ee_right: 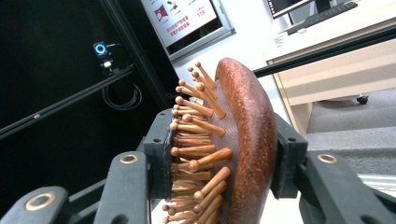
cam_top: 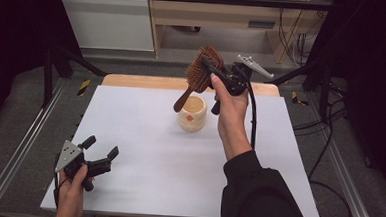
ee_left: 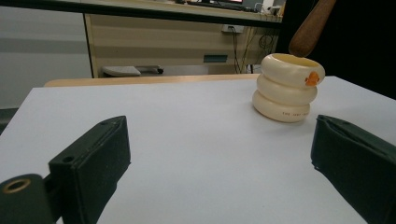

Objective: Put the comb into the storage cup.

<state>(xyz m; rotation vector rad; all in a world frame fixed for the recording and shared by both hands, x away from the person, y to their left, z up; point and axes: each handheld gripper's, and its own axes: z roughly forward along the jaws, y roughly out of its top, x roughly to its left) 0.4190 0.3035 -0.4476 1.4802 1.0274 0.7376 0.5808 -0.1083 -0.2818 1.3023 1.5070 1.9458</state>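
My table point(cam_top: 143, 161) is just a plain white top with a strip of bare wood point(cam_top: 132, 81) showing along the far edge. Past that there's a light wooden cabinet point(cam_top: 221, 15) against the wall, with a bundle of cables point(cam_top: 289, 41) hanging down at its right end. Metal rails point(cam_top: 19, 144) run down both sides of the table, and a loose black cable point(cam_top: 329, 145) is snaking over the grey floor on the right. From my right tool's camera I can also see a wall poster point(ee_right: 187, 18) with red print and a little glowing blue ring point(ee_right: 100, 48) on the dark frame.
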